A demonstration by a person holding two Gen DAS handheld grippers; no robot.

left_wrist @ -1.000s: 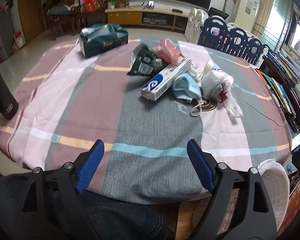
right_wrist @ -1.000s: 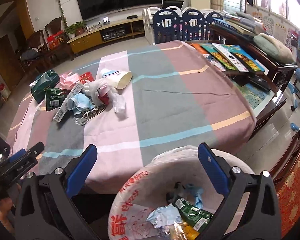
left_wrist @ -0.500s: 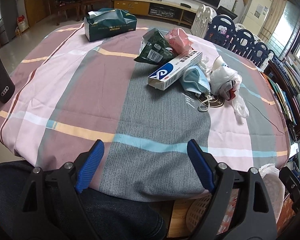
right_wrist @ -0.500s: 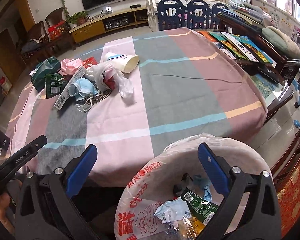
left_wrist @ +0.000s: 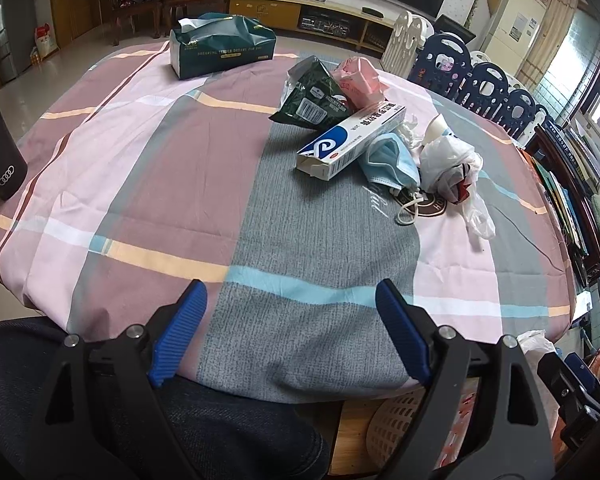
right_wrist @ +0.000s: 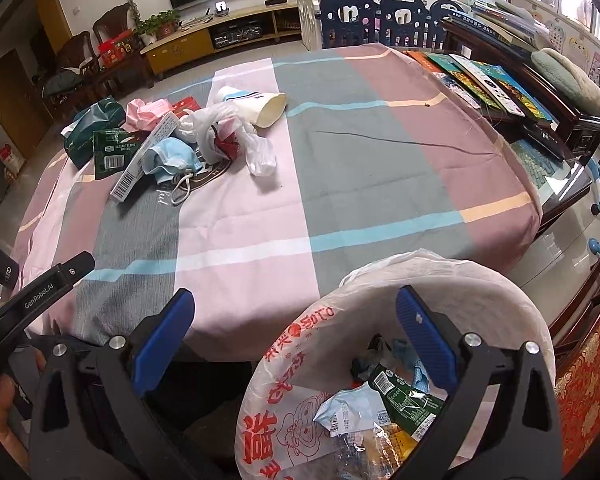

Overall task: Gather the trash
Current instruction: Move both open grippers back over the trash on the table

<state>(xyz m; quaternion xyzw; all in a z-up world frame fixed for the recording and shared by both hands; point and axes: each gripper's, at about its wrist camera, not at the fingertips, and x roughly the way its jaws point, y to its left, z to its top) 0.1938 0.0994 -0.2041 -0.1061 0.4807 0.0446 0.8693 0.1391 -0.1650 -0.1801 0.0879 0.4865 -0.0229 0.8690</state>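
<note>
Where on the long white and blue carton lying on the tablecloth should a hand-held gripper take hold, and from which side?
Grip the white and blue carton across its narrow width near the open near end, coming down from above. It lies flat and long, so its short sides probably fit between open jaws. That end is clear, while the far end is crowded by the green wrapper and blue face mask.

Each tongs unit, left (left_wrist: pixel 290 312) and right (right_wrist: pixel 294 320), has a matte black frame with triangular cut-outs and silver round-head screws at the pivots. The fingers (left_wrist: pixel 178 332) carry ribbed blue pads. The left unit's black body, seen from the right wrist camera, bears white "GenRobot.AI" lettering (right_wrist: pixel 40 294). The person wears dark blue denim trousers (left_wrist: pixel 204 432).
</note>
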